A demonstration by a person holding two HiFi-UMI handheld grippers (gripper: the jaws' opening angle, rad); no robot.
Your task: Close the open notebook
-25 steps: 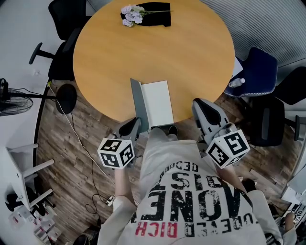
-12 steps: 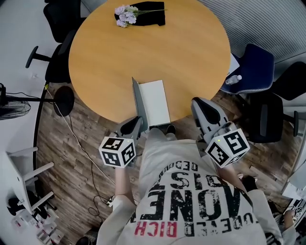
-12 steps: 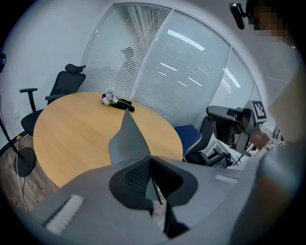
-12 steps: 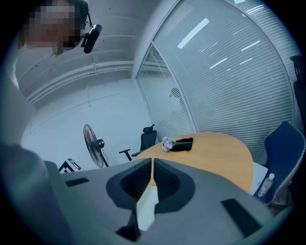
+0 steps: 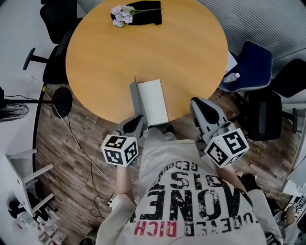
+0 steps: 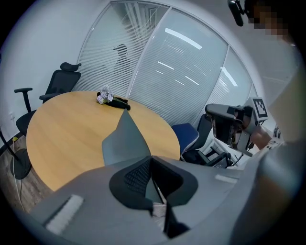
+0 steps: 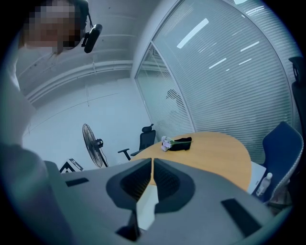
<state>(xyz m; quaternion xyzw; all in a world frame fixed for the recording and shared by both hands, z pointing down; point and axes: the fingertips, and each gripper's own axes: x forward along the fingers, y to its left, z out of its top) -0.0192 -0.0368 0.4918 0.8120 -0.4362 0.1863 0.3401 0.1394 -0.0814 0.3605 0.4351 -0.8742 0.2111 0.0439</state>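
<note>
2 hand-held grippers flank a notebook (image 5: 154,109) at the near rim of a round wooden surface (image 5: 143,52), and the job of closing it looks only partly done. The left hand-held gripper (image 6: 152,161) has its jaws pressed together on what appears to be the near corner of the grey cover (image 6: 125,139). The cover rises straight ahead of it and stands close to upright. Held at that corner, the cover can be swung over like a door rather than pushed flat, which is probably why the grip sits low and at the edge.

The white page (image 5: 152,93) lies flat just to the right of the raised cover, between the 2 hand-held grippers and nearer the left one. The right hand-held gripper (image 7: 152,165) hangs off the surface's rim, apart from the notebook on its right, with its jaws closed on nothing. It seems to be kept clear so the cover has room to fall. A bunch of pale flowers (image 5: 120,10) on a dark cloth (image 5: 149,7) sits far beyond both, out of the way.

Judging by the cover's angle, the next move is to carry it past vertical and lower it onto the page. A slip at the thin corner could let it drop back open.
</note>
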